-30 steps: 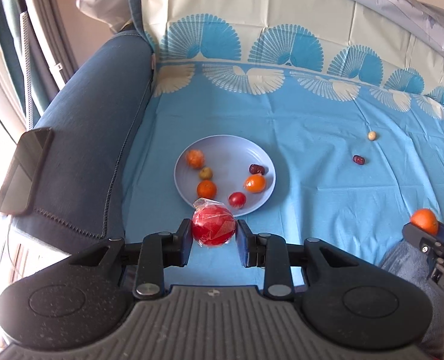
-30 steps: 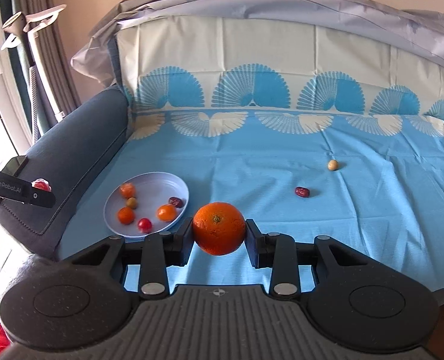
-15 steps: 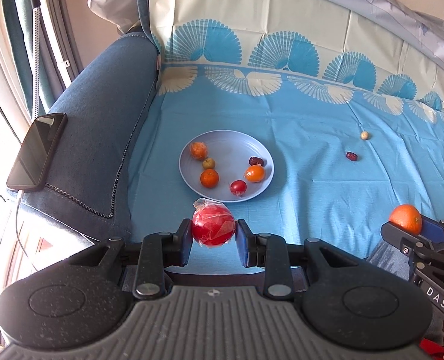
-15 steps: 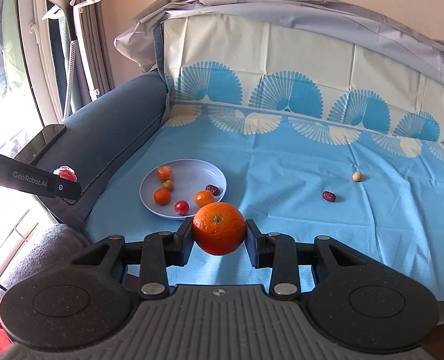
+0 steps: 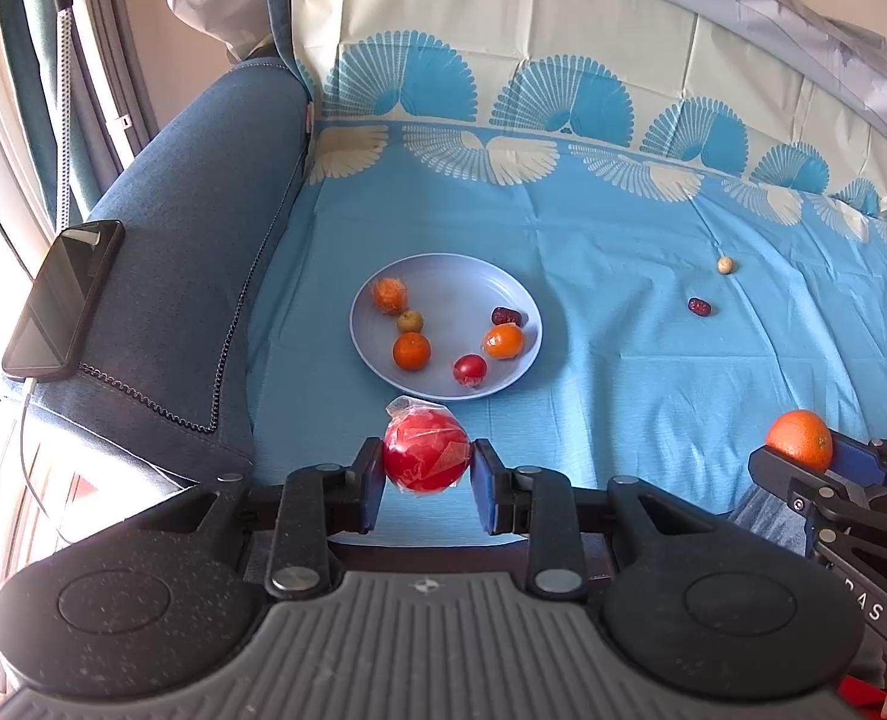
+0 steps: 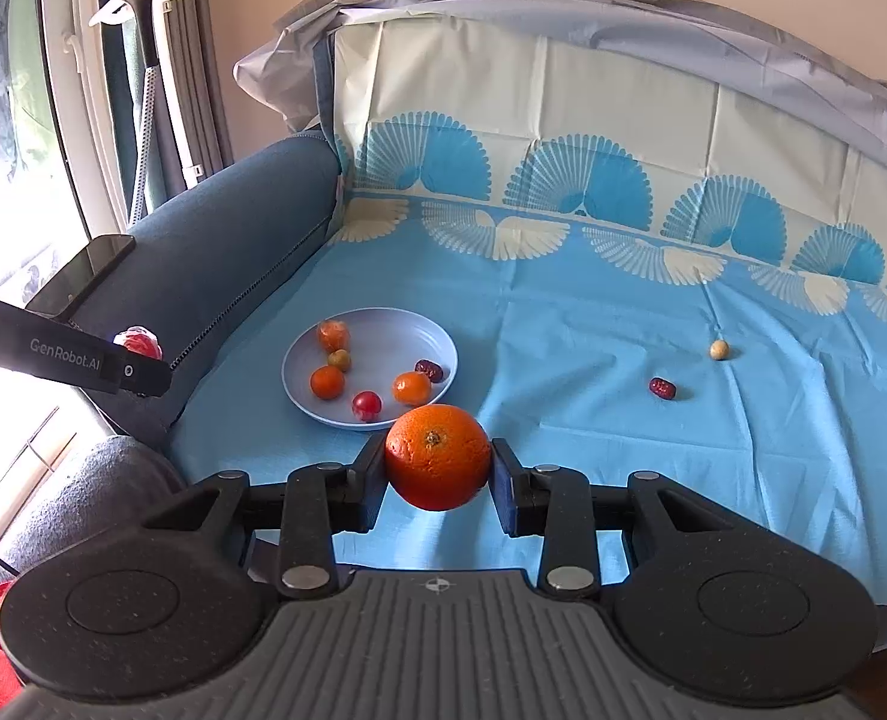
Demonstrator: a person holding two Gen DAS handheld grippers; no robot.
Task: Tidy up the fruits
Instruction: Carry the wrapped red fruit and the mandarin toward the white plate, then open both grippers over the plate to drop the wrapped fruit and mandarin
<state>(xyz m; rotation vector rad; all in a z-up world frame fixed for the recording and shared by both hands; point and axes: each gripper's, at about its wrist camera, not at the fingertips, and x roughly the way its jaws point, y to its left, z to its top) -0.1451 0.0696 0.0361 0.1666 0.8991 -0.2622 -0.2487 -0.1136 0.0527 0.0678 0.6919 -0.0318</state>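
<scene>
A sofa takes up most of both views, its seat and back draped in a blue cloth [image 5: 653,372] printed with fan shapes, while the dark blue armrest [image 5: 191,276] on the left stays uncovered and carries a black phone [image 5: 62,297] lying flat on top. Near the armrest end of the seat sits a pale blue plate [image 5: 443,294] holding 6 small fruits: a peeled mandarin [image 5: 390,295] at the far left, a small greenish-yellow fruit [image 5: 410,320] just beside it, a whole mandarin [image 5: 411,351] nearer the camera, a red cherry tomato [image 5: 470,369] at the near rim, another mandarin [image 5: 503,341] to its right and a dark red date [image 5: 506,316] touching that mandarin's far side. The left gripper [image 5: 425,474] hovers just short of the plate's near rim, its jaws clenched on a red apple [image 5: 424,457] wrapped in clear plastic film. The right gripper [image 6: 437,474] is held to the right of the left one, its jaws clamped on a large orange [image 6: 437,456] above the cloth's front edge. Well apart from the plate, out on the cloth to the right, lie a second date [image 5: 698,306] and, a little farther back, a small round beige fruit [image 5: 725,264]
</scene>
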